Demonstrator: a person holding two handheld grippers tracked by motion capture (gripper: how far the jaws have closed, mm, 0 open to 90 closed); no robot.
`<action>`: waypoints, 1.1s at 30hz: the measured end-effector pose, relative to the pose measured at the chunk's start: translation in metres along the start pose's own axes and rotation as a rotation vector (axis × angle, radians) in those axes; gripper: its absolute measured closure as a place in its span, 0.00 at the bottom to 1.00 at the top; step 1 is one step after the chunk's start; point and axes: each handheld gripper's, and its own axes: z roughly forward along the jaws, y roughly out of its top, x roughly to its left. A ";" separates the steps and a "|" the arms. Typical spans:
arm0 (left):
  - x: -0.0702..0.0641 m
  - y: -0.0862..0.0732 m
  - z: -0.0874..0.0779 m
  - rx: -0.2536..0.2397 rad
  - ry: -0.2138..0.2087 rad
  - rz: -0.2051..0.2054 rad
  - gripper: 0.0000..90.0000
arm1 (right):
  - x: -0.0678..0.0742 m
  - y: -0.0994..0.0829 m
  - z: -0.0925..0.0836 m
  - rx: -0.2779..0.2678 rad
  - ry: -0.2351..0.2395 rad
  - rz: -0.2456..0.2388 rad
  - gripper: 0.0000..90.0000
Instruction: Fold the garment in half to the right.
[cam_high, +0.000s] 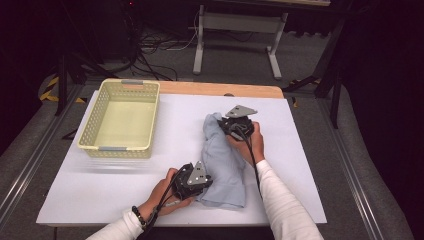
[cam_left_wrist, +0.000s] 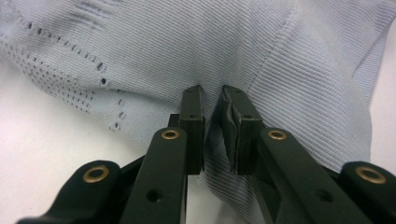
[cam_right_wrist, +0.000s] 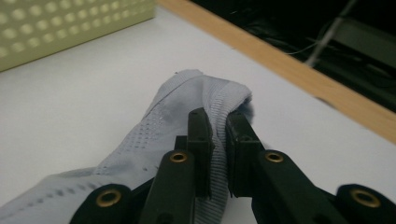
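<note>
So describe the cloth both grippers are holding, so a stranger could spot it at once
On the white table, right of the yellow basket, lies a pale blue knit garment, bunched lengthwise. The left gripper pinches its near end, the right gripper its far end. It's the only fabric there.

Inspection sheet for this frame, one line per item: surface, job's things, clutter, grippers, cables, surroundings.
Surface: white table top with a wooden far edge.
Job's things: light blue garment, bunched lengthwise near the middle; yellow basket, nothing inside.
Clutter: nothing seen.
Grippers: left gripper pinches a fold at the garment's near end; right gripper pinches its ribbed hem at the far end.
Cables: one trails from each gripper along the forearms; a tangle lies on the floor behind.
Surroundings: dark room, white table legs beyond.
</note>
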 end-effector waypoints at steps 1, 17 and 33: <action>0.000 0.000 0.000 0.001 -0.001 -0.001 0.88 | -0.005 0.000 -0.005 -0.005 -0.028 0.013 0.91; -0.007 0.001 -0.001 0.015 0.032 0.019 0.88 | -0.029 -0.032 0.023 0.124 -0.048 0.098 0.57; -0.004 0.000 -0.001 0.008 0.015 0.017 0.88 | -0.002 -0.046 -0.026 0.019 -0.005 -0.007 1.00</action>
